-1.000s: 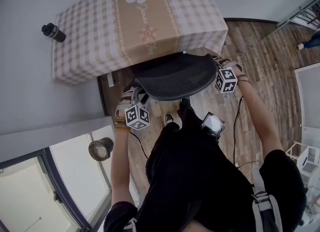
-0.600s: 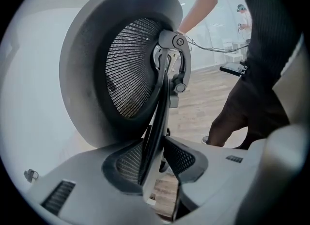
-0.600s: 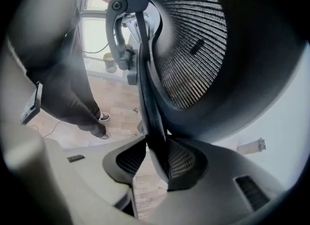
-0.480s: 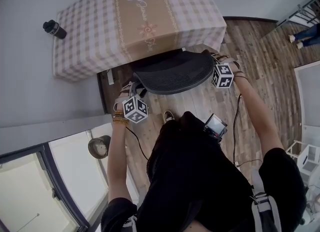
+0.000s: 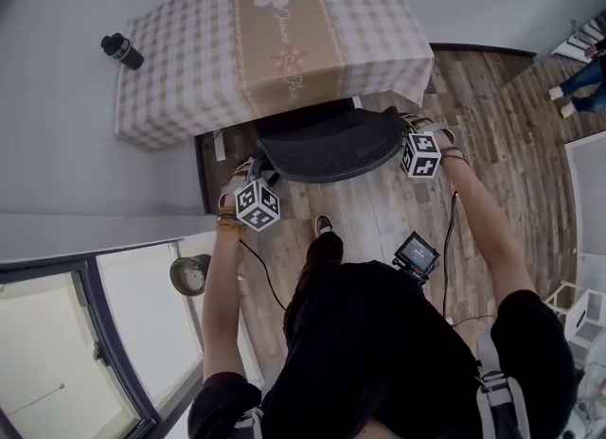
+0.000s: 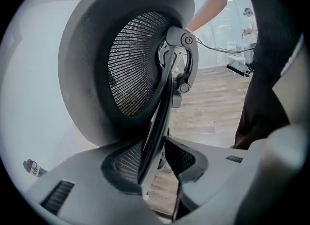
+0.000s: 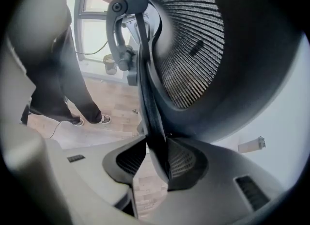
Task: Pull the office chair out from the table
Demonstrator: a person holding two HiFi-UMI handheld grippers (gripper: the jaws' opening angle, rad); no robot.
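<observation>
My left gripper (image 5: 256, 170) and right gripper (image 5: 401, 125) are each clamped on a side edge of the office chair (image 5: 331, 149) backrest, which is dark mesh in a black frame. The chair stands pushed against the near edge of the checked-cloth bench (image 5: 189, 59). Bare wood floor (image 5: 379, 210) lies open between the chair and my shoe (image 5: 323, 226), and widens to my right.
</observation>
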